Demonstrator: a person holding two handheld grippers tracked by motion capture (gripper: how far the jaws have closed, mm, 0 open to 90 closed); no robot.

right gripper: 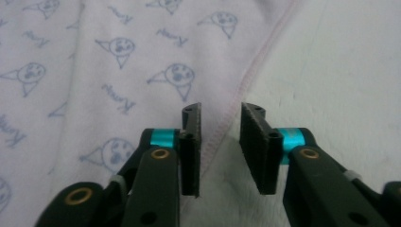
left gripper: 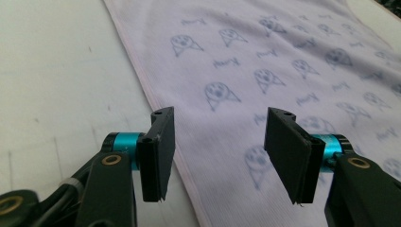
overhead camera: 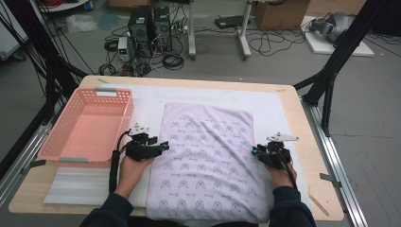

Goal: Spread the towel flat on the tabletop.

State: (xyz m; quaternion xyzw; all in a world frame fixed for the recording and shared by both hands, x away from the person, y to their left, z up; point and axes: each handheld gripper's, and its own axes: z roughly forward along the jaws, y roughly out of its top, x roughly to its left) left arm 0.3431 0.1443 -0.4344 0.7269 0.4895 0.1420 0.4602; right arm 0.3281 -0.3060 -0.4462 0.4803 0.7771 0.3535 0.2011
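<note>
Sleeves: 2 dark sleeves (overhead camera: 106, 213) enter at the bottom edge of the high view, 1 on each side of the cloth.
Left hand (overhead camera: 131, 170): grips the left gripper (overhead camera: 163, 145) at the cloth's left edge, just right of the basket.
Left gripper, state: jaws stand wide apart in the left gripper view (left gripper: 221, 115); nothing is pinched. The cloth's hem runs under the gap, closer to the jaw on that view's left.
Right hand (overhead camera: 280, 176): holds the right gripper (overhead camera: 255, 151) at the cloth's right edge, pointing inward.
Right gripper, state: jaws close together with a narrow gap in the right gripper view (right gripper: 220, 109). The pink-stitched hem passes below the gap; the pads do not press on it.
Cloth (overhead camera: 208, 156): pale lilac with a small blue print, folded to a rectangle, lying flat in the middle of the table. Its near edge reaches the table's front. Seen close in the left gripper view (left gripper: 265, 56) and the right gripper view (right gripper: 118, 71), with slight wrinkles.
Mat (overhead camera: 146, 104): white, under the cloth.
Basket (overhead camera: 125, 118): pink, at the table's left, well apart from the right gripper.
Table (overhead camera: 312, 156): light wood, bare strip at the right.
</note>
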